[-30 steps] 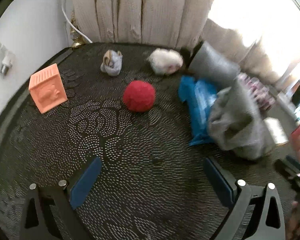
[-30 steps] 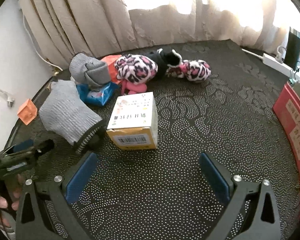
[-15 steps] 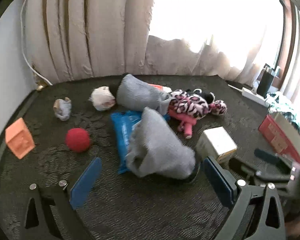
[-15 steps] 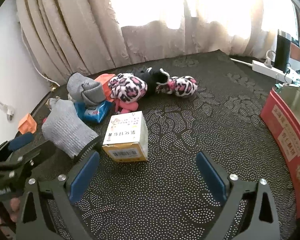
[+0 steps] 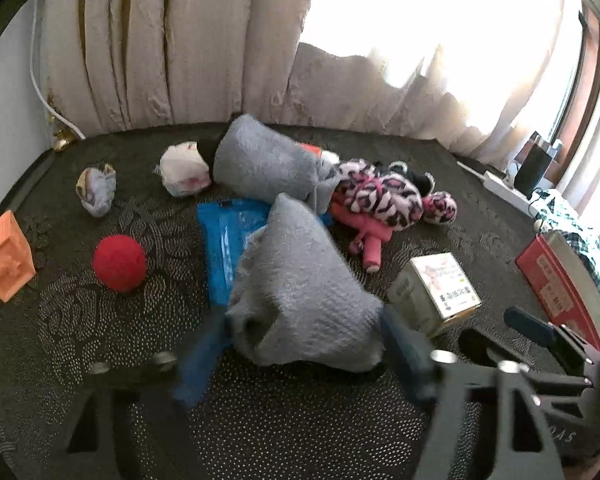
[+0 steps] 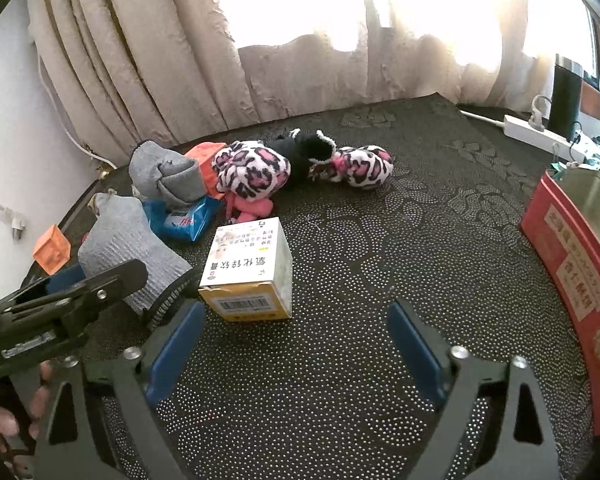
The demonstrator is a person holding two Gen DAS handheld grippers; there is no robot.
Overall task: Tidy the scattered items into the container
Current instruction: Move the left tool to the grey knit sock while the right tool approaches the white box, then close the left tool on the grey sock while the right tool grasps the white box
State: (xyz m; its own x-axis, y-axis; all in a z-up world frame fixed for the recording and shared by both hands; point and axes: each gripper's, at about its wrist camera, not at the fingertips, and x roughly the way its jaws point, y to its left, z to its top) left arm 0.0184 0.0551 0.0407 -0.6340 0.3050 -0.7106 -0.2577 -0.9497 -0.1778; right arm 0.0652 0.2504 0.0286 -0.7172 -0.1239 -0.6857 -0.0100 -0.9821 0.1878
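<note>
A grey sock [image 5: 300, 292] lies on the dark mat between the open fingers of my left gripper [image 5: 300, 360], which is blurred. The sock also shows in the right wrist view [image 6: 128, 248]. Behind it lie a blue packet [image 5: 228, 236], a second grey sock [image 5: 268, 164], a pink leopard plush [image 5: 380, 200], a red ball [image 5: 119, 263], an orange cube [image 5: 5, 254] and a white box [image 5: 440, 284]. My right gripper [image 6: 292, 344] is open and empty, just in front of the white box [image 6: 248, 264]. The red tin container [image 6: 572, 276] stands at the right.
Two crumpled wads [image 5: 97, 188] [image 5: 184, 168] lie at the back left. A curtain [image 5: 180, 40] hangs behind the mat. A power strip [image 6: 540, 136] and a dark cylinder [image 6: 566, 96] stand at the far right. A black plush [image 6: 304, 148] lies by the leopard one.
My left gripper has swung right, from the red ball to the grey sock, and closed in until the sock lies between its fingers. My right gripper has moved slightly nearer the white box.
</note>
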